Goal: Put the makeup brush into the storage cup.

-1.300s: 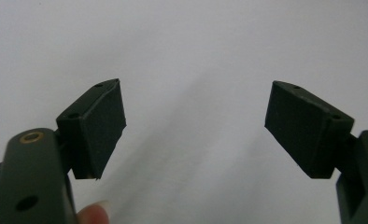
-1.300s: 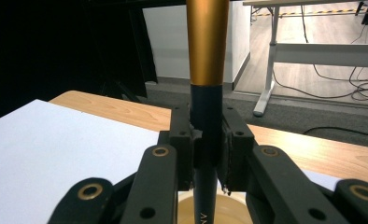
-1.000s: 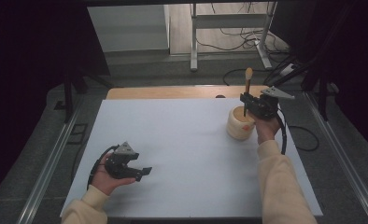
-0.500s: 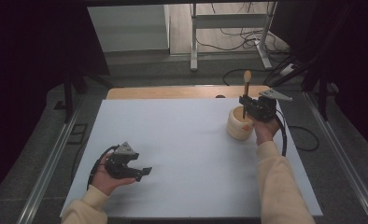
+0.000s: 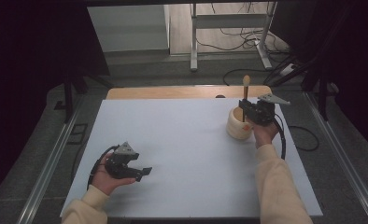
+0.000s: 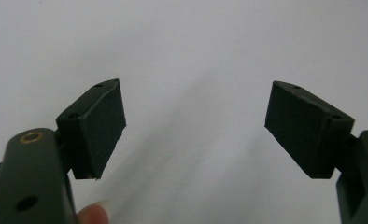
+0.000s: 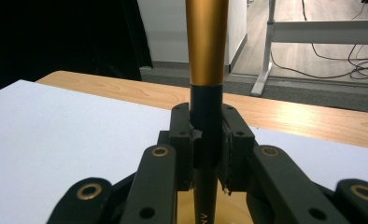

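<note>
High view: right gripper (image 5: 244, 108) jaws clamped on brush (image 5: 245, 95) over cup (image 5: 237, 125); left gripper (image 5: 145, 171) jaws apart.

Across the middle of the white tabletop (image 5: 182, 140) you have open room to pass between your two hands. On your right, the cream wooden holder (image 5: 238, 126) stands in the way, with the upright brush (image 5: 245, 93) rising above its mouth. Your left gripper (image 5: 142, 172) sits low near the front edge, blocking that corner.
</note>
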`<state>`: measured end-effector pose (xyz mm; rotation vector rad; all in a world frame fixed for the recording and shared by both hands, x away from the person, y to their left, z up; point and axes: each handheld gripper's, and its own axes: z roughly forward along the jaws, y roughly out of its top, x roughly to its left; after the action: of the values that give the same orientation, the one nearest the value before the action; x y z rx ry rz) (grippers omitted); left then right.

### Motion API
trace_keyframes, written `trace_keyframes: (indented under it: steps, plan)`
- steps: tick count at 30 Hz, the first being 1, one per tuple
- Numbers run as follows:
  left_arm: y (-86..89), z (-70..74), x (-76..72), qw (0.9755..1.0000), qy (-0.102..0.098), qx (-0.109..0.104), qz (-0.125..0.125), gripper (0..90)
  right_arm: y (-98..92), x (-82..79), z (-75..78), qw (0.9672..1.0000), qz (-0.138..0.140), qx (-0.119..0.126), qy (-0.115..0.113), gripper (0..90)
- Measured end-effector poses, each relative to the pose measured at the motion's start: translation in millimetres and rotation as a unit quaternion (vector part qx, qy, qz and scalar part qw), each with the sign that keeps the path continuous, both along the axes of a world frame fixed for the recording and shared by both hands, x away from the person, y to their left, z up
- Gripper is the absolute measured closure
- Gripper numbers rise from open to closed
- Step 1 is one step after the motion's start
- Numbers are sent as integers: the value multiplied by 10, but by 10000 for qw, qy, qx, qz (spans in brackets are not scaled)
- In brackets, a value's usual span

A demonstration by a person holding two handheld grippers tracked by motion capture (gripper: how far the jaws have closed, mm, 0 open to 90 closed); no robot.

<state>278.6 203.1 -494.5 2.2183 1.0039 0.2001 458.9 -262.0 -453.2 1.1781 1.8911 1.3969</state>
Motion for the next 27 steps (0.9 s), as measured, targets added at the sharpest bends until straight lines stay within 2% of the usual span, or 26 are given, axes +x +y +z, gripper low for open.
trace_keyframes:
  steps: [10, 12, 13, 14, 15, 16, 19, 27]
  plan:
    - [1, 3, -2, 10000, -6, -3, 5, 209, 11, -5, -28, 10000, 22, -36, 7, 783]
    - [1, 1, -1, 10000, -4, -2, 4, 209, 26, -18, -38, 9999, 3, -151, -56, 576]
    - [1, 1, 0, 10000, -2, 0, 5, 209, 32, -23, -35, 9999, -23, -132, -73, 477]
    - [1, 1, 0, 10000, -2, 0, 5, 209, 32, -23, -35, 9999, -23, -132, -73, 477]
    - [1, 1, 0, 10000, -4, 3, 5, 209, 36, -48, -17, 9996, -182, -106, -170, 376]
    - [1, 3, 0, 10000, -3, 3, 0, 209, 37, -60, -8, 9992, -288, -75, -257, 328]
    - [-2, 4, 0, 10000, -2, 5, -6, 209, 20, -91, 36, 9988, -377, 40, -297, 287]
    - [-7, 5, -2, 10000, -4, 3, -1, 209, -14, -129, 71, 9991, -340, -50, -248, 241]
